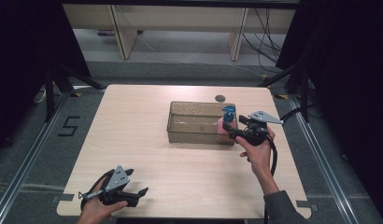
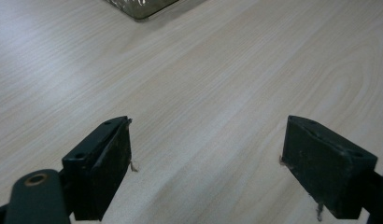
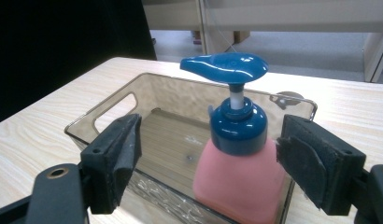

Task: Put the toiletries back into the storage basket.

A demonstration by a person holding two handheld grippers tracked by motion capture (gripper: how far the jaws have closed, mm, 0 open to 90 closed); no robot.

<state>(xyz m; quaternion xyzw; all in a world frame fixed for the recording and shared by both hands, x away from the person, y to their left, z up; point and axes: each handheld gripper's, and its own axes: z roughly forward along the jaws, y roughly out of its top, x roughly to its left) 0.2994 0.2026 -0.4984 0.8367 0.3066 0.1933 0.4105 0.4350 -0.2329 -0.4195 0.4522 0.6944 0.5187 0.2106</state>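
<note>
pink soap dispenser with a blue pump head stands upright inside the smoky translucent bin, tucked into the corner nearest my right hand. in the high view the dispenser sits at the right end of the bin, which rests mid-surface.

right tongs are spread wide, one pad either side of the bottle; the right pad looks just beside the pink body, the left pad well apart, so nothing is pinched. i read this as a straddle that lets the bottle stand on the bin floor by its own weight. right tongs come in level over the bin's right wall.

left tongs are spread too, over bare wood, parked at the near left corner, well apart from the bin, out of the working path.
</note>
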